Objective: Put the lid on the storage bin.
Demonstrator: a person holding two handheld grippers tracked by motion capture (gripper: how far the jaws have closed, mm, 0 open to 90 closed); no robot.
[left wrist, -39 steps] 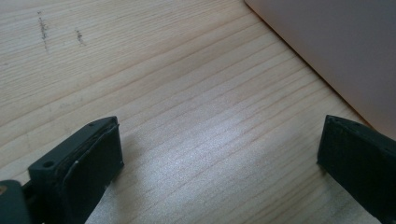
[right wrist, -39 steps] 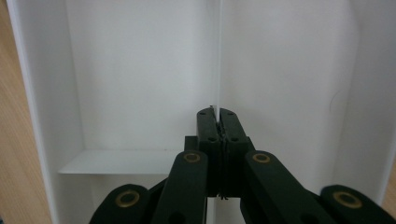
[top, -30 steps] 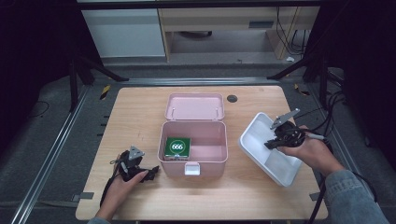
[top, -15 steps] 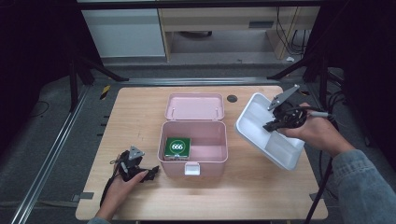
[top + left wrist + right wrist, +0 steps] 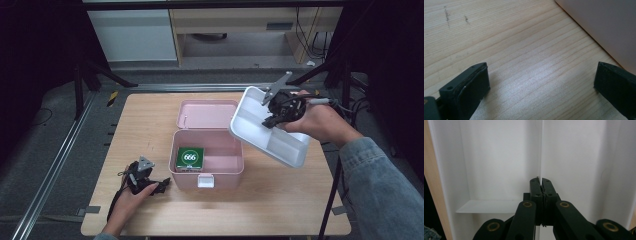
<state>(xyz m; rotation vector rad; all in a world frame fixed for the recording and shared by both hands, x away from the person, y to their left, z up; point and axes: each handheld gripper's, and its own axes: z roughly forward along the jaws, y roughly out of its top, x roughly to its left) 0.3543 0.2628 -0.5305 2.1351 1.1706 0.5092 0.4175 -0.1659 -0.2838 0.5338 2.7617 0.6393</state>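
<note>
Wooden table (image 5: 280, 200) below; right gripper (image 5: 272, 117) clamped on white tray (image 5: 260, 132) divider, tray tilted, airborne.

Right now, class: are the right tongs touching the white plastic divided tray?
Touching. In the right gripper view the right tongs are clamped shut on a thin divider wall of the white plastic divided tray.

A white divided tray (image 5: 280, 142) hangs tilted in the air, at about three o'clock from the open pink box (image 5: 207, 157). Its open side faces up, and thin partition walls split it into compartments.
</note>
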